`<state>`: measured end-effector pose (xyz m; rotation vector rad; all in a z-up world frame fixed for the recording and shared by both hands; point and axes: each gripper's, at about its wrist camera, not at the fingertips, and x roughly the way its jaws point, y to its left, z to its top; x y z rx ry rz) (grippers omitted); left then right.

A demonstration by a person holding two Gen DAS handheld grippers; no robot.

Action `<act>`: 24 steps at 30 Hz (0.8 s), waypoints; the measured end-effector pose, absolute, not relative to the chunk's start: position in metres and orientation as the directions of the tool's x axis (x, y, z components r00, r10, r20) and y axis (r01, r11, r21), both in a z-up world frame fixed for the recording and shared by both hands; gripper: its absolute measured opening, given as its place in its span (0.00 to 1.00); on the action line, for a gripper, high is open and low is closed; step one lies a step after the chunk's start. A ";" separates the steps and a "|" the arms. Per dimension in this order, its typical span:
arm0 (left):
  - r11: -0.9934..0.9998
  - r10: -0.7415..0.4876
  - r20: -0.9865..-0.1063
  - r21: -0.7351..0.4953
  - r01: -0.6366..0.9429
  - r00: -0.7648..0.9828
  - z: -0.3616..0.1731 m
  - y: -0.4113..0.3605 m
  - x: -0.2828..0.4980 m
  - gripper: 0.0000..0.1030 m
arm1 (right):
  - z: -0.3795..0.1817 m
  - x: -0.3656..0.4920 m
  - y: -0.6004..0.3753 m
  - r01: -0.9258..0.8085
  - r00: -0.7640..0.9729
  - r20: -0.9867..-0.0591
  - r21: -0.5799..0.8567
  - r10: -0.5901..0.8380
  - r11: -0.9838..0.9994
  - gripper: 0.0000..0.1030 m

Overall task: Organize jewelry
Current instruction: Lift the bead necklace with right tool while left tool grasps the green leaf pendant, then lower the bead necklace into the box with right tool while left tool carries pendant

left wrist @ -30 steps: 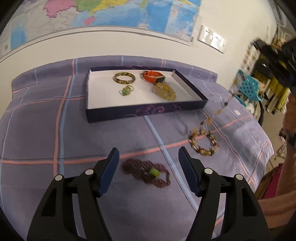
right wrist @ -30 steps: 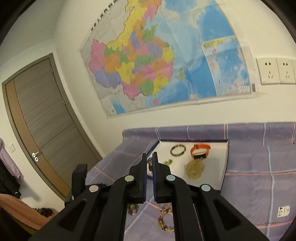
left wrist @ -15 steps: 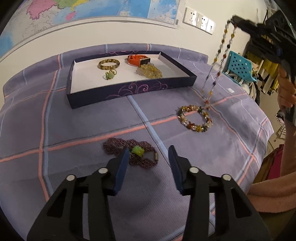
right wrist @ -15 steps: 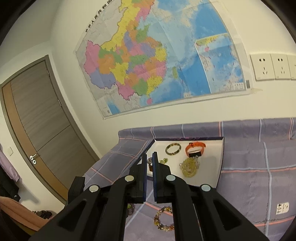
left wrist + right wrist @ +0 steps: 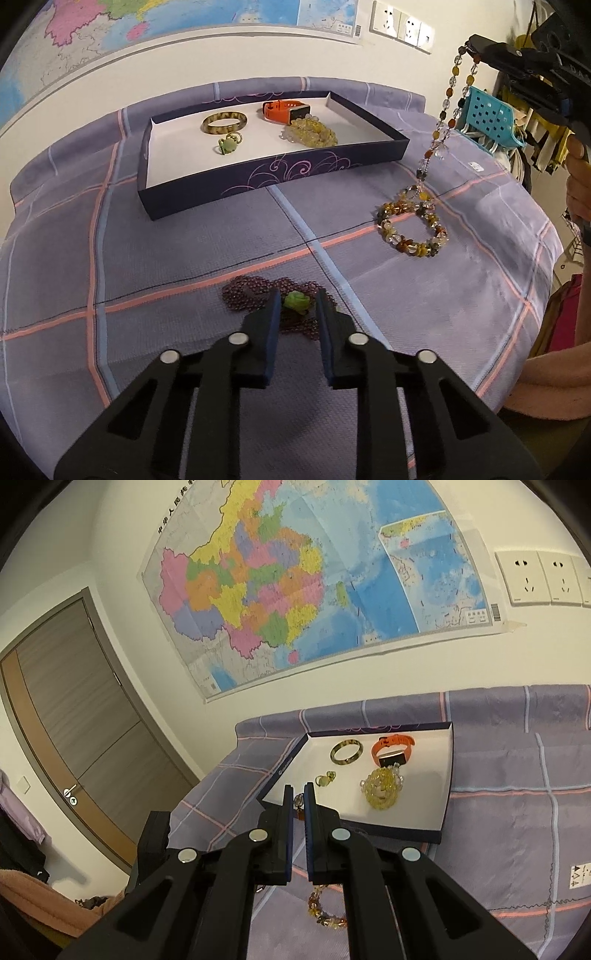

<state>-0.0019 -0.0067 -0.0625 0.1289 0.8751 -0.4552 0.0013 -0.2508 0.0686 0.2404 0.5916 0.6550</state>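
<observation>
Left gripper [image 5: 294, 309]: jaws narrowed but apart, straddling the green pendant [image 5: 296, 301] of a dark purple beaded necklace [image 5: 255, 291] heaped on the checked cloth [image 5: 166, 258]. Ahead and slightly left of it, navy tray [image 5: 258, 177] holding amber bangle [image 5: 224, 122], green ring [image 5: 228, 144], orange watch [image 5: 284, 110], yellow bead cluster [image 5: 310, 133]. Ahead to its right, multicolour bead bracelet [image 5: 412, 229] flat on cloth. Right gripper [image 5: 299, 796]: jaws nearly closed, pinching a long bead strand [image 5: 443, 110] raised high, its lower end hanging just over the bracelet

Right gripper [image 5: 298, 794] jaws pinching beaded necklace [image 5: 297, 802]; tray [image 5: 445, 775] beyond.
</observation>
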 end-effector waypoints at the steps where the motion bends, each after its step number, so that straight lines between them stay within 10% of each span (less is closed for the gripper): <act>1: 0.898 -0.334 -0.764 -0.080 0.433 0.552 -0.063 -0.006 -0.001 0.16 | 0.068 0.002 -0.251 -0.501 0.634 -0.441 0.392 0.636 0.771 0.04; 24: 0.885 -0.436 -0.652 -0.185 0.428 0.620 -0.004 0.014 0.012 0.15 | 0.112 -0.002 -0.248 -0.547 0.675 -0.364 0.338 0.642 0.766 0.04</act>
